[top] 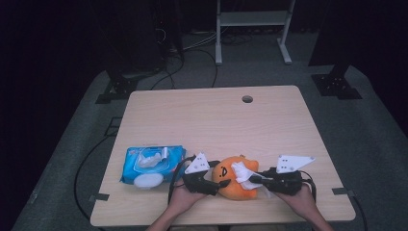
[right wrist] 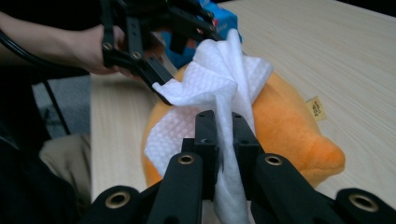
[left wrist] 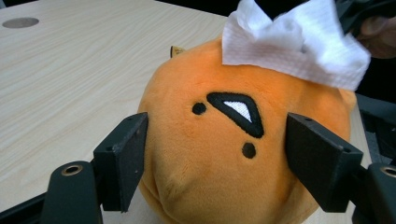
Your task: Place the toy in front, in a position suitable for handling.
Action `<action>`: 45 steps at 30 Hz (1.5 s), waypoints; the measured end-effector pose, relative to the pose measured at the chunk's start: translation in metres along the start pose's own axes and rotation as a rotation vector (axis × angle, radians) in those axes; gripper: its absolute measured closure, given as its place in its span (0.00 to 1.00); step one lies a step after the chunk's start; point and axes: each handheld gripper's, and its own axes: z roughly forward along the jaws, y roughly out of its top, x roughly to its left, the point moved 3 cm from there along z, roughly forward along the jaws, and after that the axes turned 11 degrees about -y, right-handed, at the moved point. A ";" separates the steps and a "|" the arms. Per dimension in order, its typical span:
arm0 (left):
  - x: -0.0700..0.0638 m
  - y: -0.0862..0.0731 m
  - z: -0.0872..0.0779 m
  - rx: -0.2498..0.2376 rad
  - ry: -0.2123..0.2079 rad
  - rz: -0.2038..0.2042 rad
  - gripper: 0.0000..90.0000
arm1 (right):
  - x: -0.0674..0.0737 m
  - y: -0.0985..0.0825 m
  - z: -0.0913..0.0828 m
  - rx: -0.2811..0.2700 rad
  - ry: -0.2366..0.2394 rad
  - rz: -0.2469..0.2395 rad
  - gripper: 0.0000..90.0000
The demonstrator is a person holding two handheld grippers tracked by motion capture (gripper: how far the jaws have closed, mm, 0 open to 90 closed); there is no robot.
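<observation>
Wiping plush toy [top: 235, 177] w/ wet wipe [right wrist: 219, 88], mid-job.
L hand-held gripper [left wrist: 212, 158] clamped toy; R hand-held gripper [right wrist: 219, 135] pinched wipe; wiping underway, most surface left.

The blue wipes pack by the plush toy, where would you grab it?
Probably across the narrow width of the wipes pack, coming down from above: it lies flat on the table, soft and low, its lid flap open, with bare wood around its far and left sides.
</observation>
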 end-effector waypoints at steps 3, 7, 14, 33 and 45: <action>-0.002 0.002 -0.001 -0.008 -0.021 0.008 0.25 | -0.014 -0.003 0.000 0.012 -0.039 0.056 0.93; -0.007 0.003 0.002 0.005 -0.049 0.059 0.17 | -0.028 -0.011 -0.002 0.027 -0.076 0.111 0.93; -0.005 0.003 0.004 0.025 0.007 0.031 0.27 | -0.010 0.004 -0.011 -0.057 -0.029 0.039 0.93; -0.009 0.005 0.009 0.036 -0.020 0.042 0.36 | 0.003 0.010 0.001 0.009 -0.074 -0.057 0.93; -0.008 0.009 0.018 0.013 -0.027 0.017 0.16 | -0.015 0.001 -0.005 0.025 -0.103 0.038 0.93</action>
